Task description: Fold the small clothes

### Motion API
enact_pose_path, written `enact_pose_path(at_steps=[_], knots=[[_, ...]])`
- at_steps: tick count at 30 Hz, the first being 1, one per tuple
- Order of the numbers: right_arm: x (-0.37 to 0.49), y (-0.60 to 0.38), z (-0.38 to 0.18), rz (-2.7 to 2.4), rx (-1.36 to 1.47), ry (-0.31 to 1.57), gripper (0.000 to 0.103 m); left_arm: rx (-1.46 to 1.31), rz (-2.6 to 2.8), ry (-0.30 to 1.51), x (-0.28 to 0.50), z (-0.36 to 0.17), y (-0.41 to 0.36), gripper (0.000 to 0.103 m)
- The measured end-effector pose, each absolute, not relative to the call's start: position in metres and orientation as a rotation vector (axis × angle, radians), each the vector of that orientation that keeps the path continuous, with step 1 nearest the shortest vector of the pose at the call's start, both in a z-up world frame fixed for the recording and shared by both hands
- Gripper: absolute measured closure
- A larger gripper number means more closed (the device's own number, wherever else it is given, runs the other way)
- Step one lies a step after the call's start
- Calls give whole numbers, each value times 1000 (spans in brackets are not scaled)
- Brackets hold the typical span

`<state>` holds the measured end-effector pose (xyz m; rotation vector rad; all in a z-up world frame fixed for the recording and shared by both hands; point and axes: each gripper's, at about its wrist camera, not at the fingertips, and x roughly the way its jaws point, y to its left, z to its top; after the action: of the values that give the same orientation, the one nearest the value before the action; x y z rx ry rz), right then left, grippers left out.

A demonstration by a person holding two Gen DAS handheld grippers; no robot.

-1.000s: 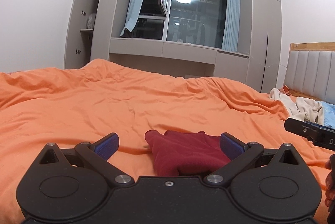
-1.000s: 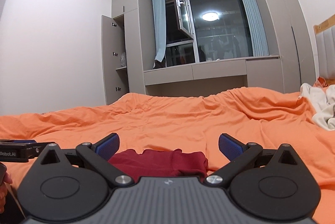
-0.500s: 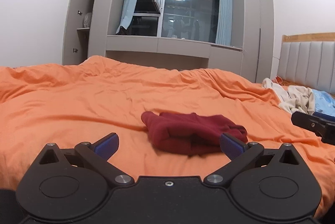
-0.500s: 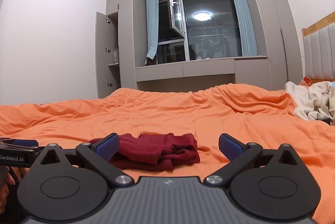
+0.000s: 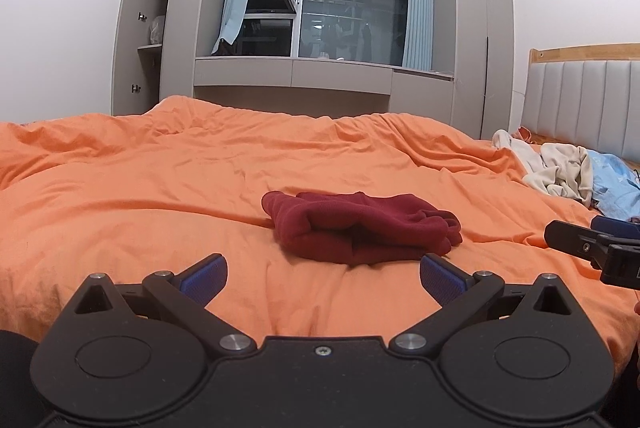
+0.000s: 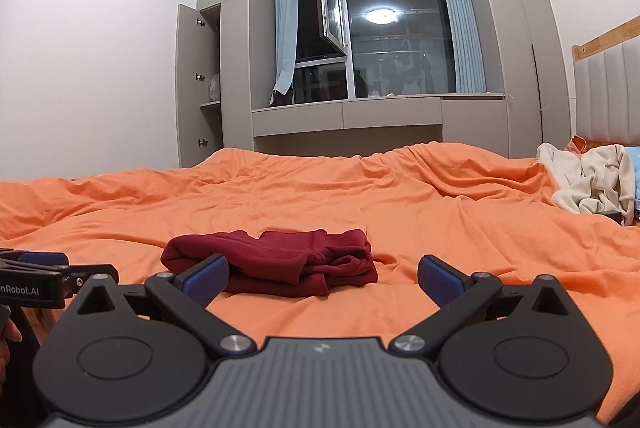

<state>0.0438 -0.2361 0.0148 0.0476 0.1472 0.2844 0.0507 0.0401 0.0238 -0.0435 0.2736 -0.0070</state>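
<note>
On orange duvet (image 5: 160, 196), below window (image 5: 352, 0): folded maroon garment (image 5: 360, 228). Left gripper (image 5: 323, 274), right gripper (image 6: 323, 274) spread wide, empty, near garment.
</note>
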Motion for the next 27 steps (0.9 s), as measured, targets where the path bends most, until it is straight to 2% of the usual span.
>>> enact_pose_path(at_steps=[27], knots=[[46,-236,15,281,49,154,0,-44,-3,280,53,23,40,1]])
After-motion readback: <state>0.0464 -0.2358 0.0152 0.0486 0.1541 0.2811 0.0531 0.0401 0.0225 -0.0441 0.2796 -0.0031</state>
